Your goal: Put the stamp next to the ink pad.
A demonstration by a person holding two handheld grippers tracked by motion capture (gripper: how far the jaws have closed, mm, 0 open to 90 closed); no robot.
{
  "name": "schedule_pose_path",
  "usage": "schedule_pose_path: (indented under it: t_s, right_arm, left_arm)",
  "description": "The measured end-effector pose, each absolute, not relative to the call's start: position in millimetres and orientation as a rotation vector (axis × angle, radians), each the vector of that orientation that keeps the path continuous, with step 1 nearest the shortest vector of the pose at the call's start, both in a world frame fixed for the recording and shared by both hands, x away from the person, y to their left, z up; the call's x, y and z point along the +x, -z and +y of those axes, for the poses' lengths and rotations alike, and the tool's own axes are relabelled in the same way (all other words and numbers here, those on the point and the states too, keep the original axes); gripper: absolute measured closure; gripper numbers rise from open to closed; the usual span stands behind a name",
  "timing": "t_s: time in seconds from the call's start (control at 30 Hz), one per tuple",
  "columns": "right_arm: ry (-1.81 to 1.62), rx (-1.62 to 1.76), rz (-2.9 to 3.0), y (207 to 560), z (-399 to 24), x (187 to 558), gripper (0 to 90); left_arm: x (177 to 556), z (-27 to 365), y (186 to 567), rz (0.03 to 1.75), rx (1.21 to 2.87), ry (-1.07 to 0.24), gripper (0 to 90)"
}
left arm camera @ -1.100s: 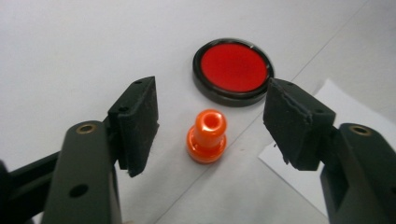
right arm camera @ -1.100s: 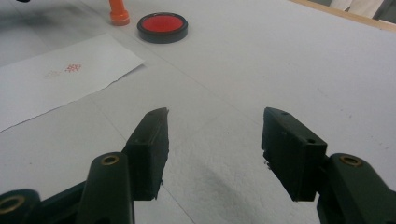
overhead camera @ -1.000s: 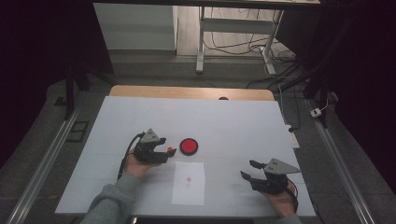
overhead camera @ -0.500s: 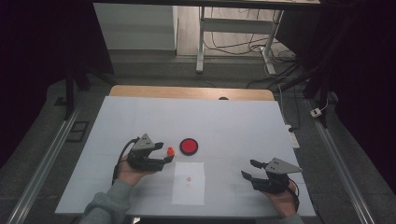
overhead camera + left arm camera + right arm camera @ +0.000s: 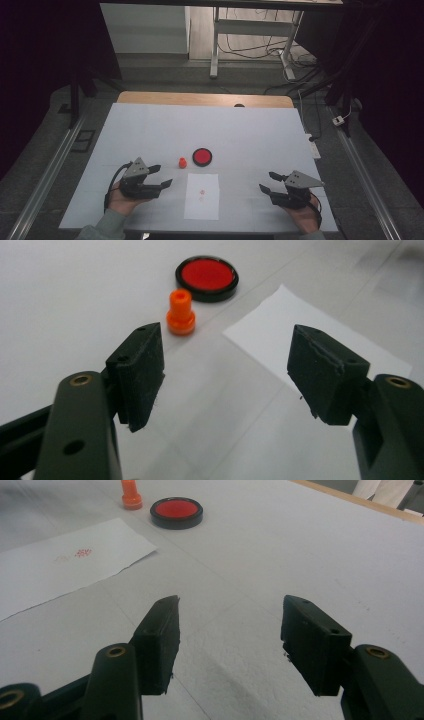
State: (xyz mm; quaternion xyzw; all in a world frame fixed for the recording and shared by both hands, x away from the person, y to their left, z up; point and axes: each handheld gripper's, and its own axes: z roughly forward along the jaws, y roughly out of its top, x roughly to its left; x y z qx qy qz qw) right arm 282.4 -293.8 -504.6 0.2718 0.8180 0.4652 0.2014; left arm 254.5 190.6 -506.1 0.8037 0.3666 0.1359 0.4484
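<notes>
A faint red stamped mark on the white paper sheet point(image 5: 70, 560) is too small to read.

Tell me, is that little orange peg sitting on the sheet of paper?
No, the orange peg stands upright on the bare table, beside the red disc and apart from the paper.

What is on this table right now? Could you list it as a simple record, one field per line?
surface: white table
stamp: small orange stamp, upright, beside the ink pad, free of both grippers
ink pad: round red pad in a black rim, open
paper: white sheet lying flat, with faint red marks near its middle
left gripper: open, holding nothing, just short of the stamp
right gripper: open, holding nothing, right of the paper
hands: one on each gripper, at the near edge
</notes>
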Motion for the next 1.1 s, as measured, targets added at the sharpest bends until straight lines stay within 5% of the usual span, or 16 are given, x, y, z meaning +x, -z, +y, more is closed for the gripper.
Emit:
schedule_pose_path:
  t_s: [0.33,1.1]
  right_arm:
    - [-1.259,0.734,2.305,507.3,-290.4,282.3,40.2]
    - [-1.221,0.723,2.299,506.7,-291.1,282.4,40.3]
  left_arm:
    - [232.6,218.8,515.4,0.945,1.970,-0.349,31.4]
    - [233.6,217.3,517.9,0.947,1.974,-0.340,30.8]
